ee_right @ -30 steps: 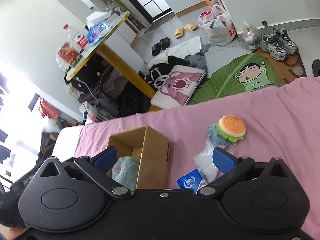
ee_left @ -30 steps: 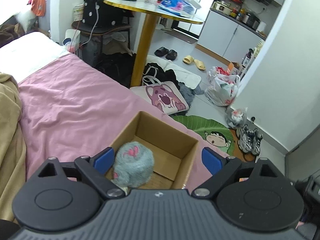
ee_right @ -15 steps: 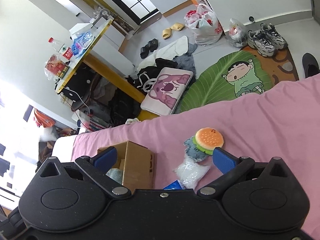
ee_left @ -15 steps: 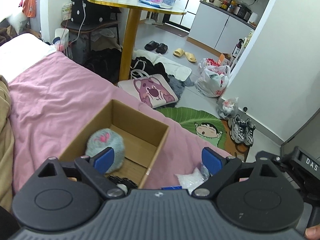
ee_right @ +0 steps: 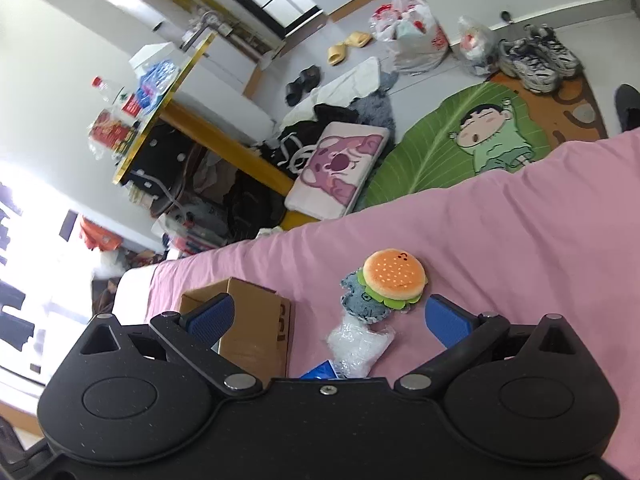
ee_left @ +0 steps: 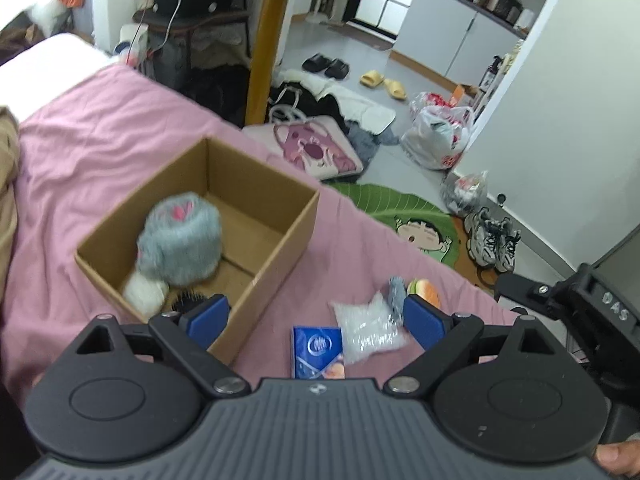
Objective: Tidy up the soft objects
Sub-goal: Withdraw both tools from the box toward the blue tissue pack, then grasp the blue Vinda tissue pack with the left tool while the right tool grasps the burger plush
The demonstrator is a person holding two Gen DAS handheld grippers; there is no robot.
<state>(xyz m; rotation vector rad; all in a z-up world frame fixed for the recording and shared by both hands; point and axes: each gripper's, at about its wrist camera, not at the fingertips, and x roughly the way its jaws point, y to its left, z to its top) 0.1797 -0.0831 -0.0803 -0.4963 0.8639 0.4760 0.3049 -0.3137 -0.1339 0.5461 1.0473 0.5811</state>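
Note:
An open cardboard box (ee_left: pixel 276 240) (ee_right: pixel 256 332) stands on the pink bed sheet (ee_left: pixel 100 144). Inside it lie a grey furry plush (ee_left: pixel 180 240), a white ball (ee_left: pixel 146 296) and a dark brush (ee_left: pixel 188 303). To its right on the sheet lie a blue packet (ee_left: pixel 318 352), a clear plastic bag (ee_left: pixel 368 332) (ee_right: pixel 358 344), a grey-blue plush (ee_right: pixel 362 300) and a burger plush (ee_right: pixel 394 276) (ee_left: pixel 424 290). My left gripper (ee_left: pixel 316 318) is open above the blue packet, holding nothing. My right gripper (ee_right: pixel 330 318) is open just short of the burger plush.
The bed edge drops to a floor with a green cartoon rug (ee_right: pixel 460 140), a pink bear cushion (ee_left: pixel 316 152), sneakers (ee_left: pixel 492 244), bags and slippers. A yellow table (ee_left: pixel 268 40) stands beyond the bed. A tan blanket (ee_left: pixel 6 184) lies at the left.
My left gripper has drawn back and to the right, leaving the grey plush lying in the box. The right gripper has swung right, and the burger plush now sits between its fingers' line.

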